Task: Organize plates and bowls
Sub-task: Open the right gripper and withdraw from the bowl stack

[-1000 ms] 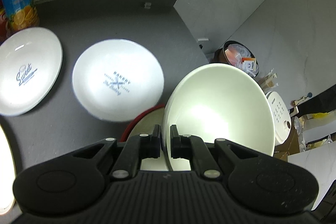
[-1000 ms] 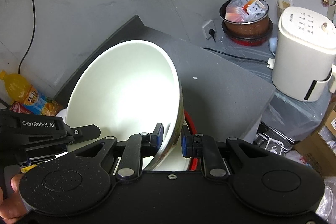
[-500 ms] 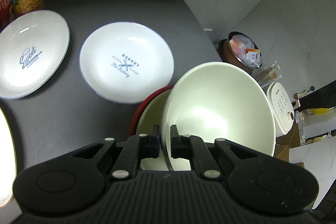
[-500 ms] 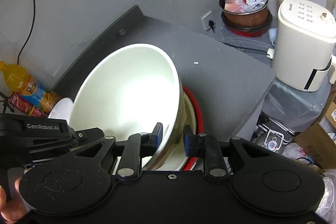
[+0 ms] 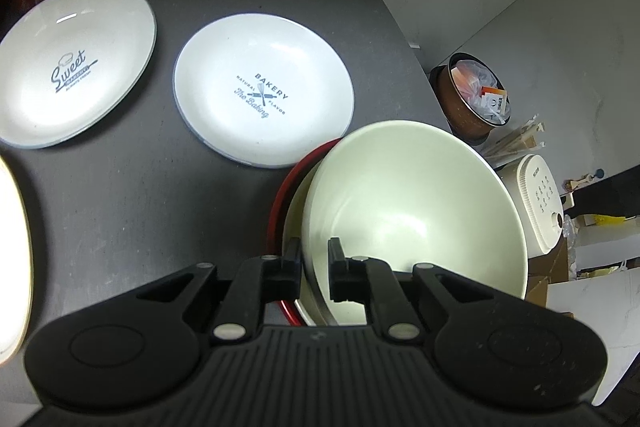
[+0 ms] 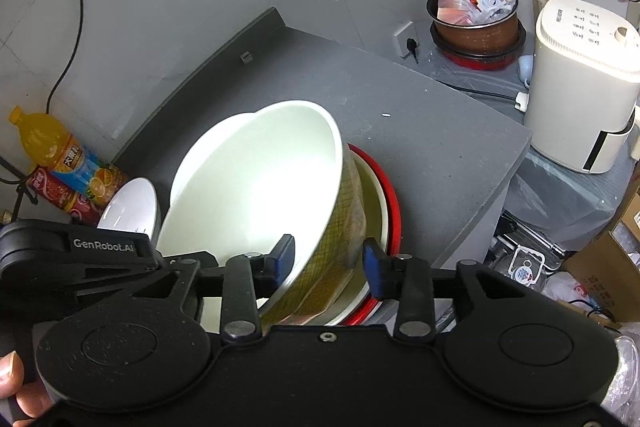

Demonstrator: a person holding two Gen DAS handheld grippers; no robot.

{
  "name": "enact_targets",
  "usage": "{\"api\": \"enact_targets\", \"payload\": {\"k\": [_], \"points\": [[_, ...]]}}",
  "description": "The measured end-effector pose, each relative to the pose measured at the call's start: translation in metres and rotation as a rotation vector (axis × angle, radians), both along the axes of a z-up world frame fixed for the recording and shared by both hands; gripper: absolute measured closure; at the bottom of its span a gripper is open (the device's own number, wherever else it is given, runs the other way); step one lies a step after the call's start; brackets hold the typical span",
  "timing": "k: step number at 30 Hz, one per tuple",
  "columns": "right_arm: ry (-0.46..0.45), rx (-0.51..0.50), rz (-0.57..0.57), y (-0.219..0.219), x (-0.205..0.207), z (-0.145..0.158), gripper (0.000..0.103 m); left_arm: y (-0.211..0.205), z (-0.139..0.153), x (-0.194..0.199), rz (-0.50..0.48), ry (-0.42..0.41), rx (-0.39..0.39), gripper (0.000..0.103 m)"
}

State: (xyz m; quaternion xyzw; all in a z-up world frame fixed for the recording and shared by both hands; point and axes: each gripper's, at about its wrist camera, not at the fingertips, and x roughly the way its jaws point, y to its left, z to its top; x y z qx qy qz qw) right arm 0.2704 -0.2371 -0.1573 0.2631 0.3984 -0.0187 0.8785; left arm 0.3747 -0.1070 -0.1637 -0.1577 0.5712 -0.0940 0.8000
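Note:
A cream bowl with a yellow patterned outside (image 5: 416,211) (image 6: 256,187) sits tilted inside a red-rimmed bowl (image 5: 280,203) (image 6: 394,211) near the counter's right edge. My left gripper (image 5: 314,269) straddles the cream bowl's rim, its jaws slightly parted. My right gripper (image 6: 328,265) is open, its jaws wide on either side of the bowl's opposite rim, not touching. Two white printed plates, "Bakery" (image 5: 264,91) and "Sweet" (image 5: 72,63), lie flat on the dark counter (image 5: 120,211).
Another pale dish edge (image 5: 12,259) shows at far left. A juice bottle (image 6: 60,155) and a red can (image 6: 56,193) stand at the back wall. Off the counter's right edge are a white appliance (image 6: 580,83) and a brown pot (image 6: 476,23).
The cream bowl has come down from a steep tilt into the red-rimmed bowl. The right gripper's jaws have opened off its rim; the left jaws have parted a little.

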Motion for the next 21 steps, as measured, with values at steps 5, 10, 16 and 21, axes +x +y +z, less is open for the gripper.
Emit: {"api": "enact_targets", "payload": {"k": [5, 10, 16, 21], "points": [[-0.015, -0.016, -0.015, -0.001, -0.008, 0.008, 0.057, 0.001, 0.004, -0.003, 0.0, 0.0, 0.012, 0.084], [-0.048, -0.033, -0.029, 0.002, -0.021, 0.021, 0.048, 0.007, 0.016, -0.01, 0.005, -0.023, 0.002, 0.066], [-0.041, -0.036, -0.051, 0.006, -0.031, 0.025, 0.038, 0.014, 0.028, -0.02, -0.015, -0.056, 0.008, 0.048], [-0.052, -0.048, -0.059, 0.013, -0.041, 0.03, 0.027, 0.021, 0.034, -0.029, -0.017, -0.077, 0.035, 0.037]]}}
